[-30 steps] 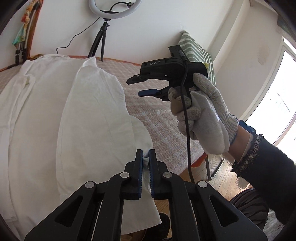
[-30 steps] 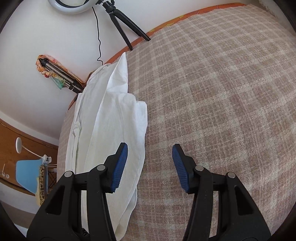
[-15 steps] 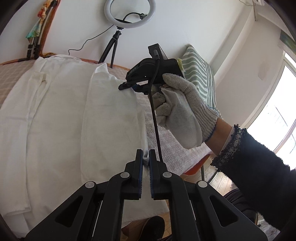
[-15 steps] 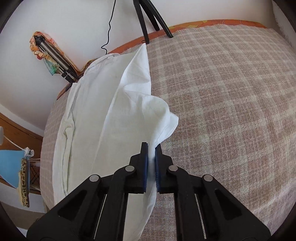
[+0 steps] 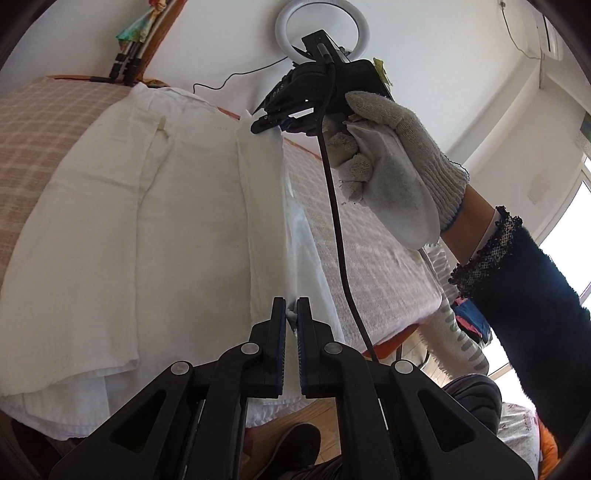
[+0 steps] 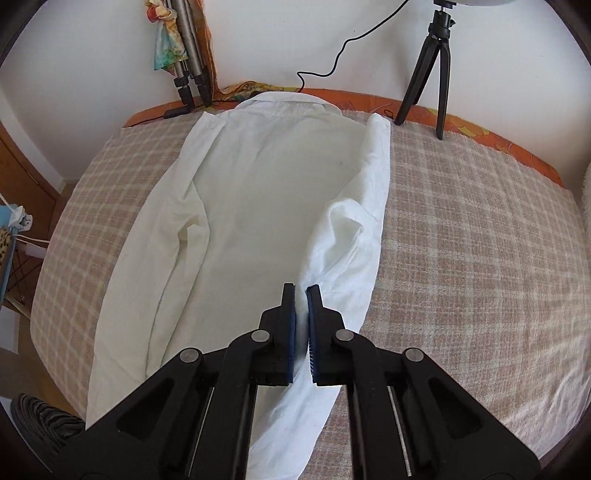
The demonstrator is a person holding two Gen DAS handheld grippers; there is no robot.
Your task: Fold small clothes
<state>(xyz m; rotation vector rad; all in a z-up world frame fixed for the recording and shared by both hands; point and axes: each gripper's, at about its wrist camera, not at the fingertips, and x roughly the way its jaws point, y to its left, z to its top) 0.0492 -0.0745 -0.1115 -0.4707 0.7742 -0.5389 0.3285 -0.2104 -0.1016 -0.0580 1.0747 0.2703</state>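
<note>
**Side fold in progress: both tongs clamped on the shirt edge**

The left gripper (image 5: 291, 314) is closed on a bunched piece of the white shirt (image 6: 266, 192); cloth shows between its blue pads. The right gripper (image 6: 301, 295) is likewise pinched on the shirt's right-hand edge, ahead of the left gripper and higher, with the gloved right hand (image 5: 391, 162) wrapped round its handle. The strip of fabric between the two tongs is raised off the surface; the rest of the shirt lies flat ahead and to the left of both, collar at the far end.

Risks, as judged from this position:
- Each grip takes only a small bite of thin fabric. A pull between the tongs could slip the cloth out of either one.
- The sleeve is crumpled just ahead of the right gripper and may fold in unevenly.
- The black cable (image 5: 334, 206) hangs beside the raised edge and could snag it.

Surface: a checked bedspread (image 6: 461, 221) with an orange border. Beyond it stand a white wall, a ring light (image 5: 321, 29) on a tripod (image 6: 432, 62), and folded stands in the corner.
</note>
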